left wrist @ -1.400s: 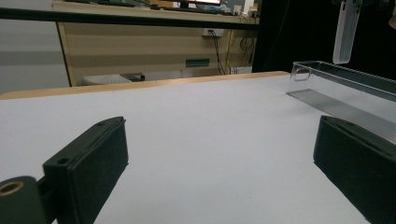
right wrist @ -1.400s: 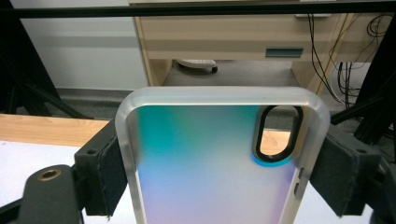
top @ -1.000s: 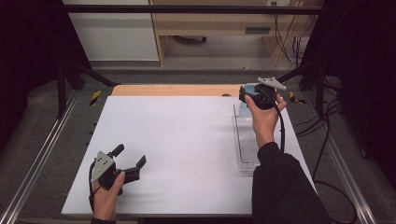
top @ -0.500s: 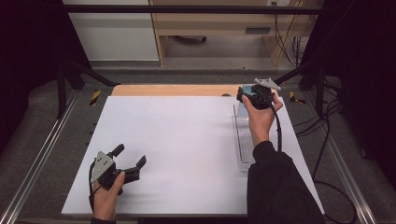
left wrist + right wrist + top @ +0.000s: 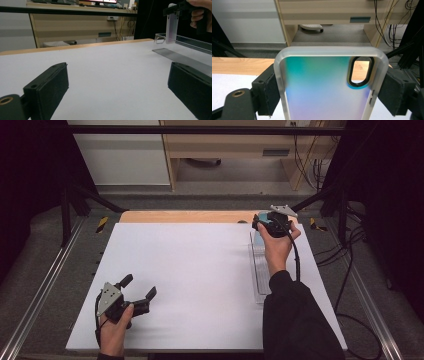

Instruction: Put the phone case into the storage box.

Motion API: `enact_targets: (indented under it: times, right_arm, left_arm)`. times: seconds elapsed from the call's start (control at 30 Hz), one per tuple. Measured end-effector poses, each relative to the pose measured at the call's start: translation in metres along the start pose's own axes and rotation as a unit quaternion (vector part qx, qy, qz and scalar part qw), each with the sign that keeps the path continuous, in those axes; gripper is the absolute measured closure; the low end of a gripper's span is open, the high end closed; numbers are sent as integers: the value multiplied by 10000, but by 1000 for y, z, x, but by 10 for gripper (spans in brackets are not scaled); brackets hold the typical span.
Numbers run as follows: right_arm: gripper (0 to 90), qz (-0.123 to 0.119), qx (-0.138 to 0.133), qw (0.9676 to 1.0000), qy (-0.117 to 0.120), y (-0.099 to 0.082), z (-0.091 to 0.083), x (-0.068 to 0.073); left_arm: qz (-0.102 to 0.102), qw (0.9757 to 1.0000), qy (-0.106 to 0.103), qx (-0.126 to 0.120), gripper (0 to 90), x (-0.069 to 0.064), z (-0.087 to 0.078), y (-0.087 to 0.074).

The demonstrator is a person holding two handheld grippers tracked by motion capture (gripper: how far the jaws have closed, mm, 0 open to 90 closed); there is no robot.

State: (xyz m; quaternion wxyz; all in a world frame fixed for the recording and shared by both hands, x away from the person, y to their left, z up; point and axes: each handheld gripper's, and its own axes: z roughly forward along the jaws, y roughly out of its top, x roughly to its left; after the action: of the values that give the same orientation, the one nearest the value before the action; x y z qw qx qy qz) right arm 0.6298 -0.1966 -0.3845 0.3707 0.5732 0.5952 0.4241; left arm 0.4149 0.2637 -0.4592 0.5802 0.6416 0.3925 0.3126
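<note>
A person stands at a white counter (image 5: 200, 285) with a claw in each hand. The right claw (image 5: 329, 90) is clenched on a phone case (image 5: 324, 92), its two black pads pressing the case's long side edges, with the camera cut-out toward the top. The case is held up in the air at the far right of the counter, hanging upright above the far end of a clear plastic rack (image 5: 259, 270) that lies along the right edge. It is a thin frosted shell with a teal-to-lilac sheen; it looks very light, slightly flexible and smooth, so it is likely to bow or slip if squeezed hard. The side rims, where it is gripped now, seem the stiffest and safest place to hold; the open back panel would probably give. The left claw (image 5: 137, 287) rests low at the near left corner, released, nothing between its pads.
</note>
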Motion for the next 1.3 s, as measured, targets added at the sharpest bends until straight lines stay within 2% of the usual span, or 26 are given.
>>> enact_targets:
  times: [0.27,0.83,1.03,1.3]
  right_arm:
    - [175,-46,44,10000,-7,-2,4,4]
    - [175,-45,131,9999,-35,-6,10,3]
    - [174,-51,179,9998,-36,-9,13,5]
    - [174,-42,189,9998,-69,-11,16,6]
  left_arm:
    - [-27,10000,0,-11,24,0,0,0]
    - [-25,10000,-21,-3,24,0,0,0]
    - [-47,10000,67,1,12,1,-1,0]
    - [-63,10000,44,-11,11,0,0,0]
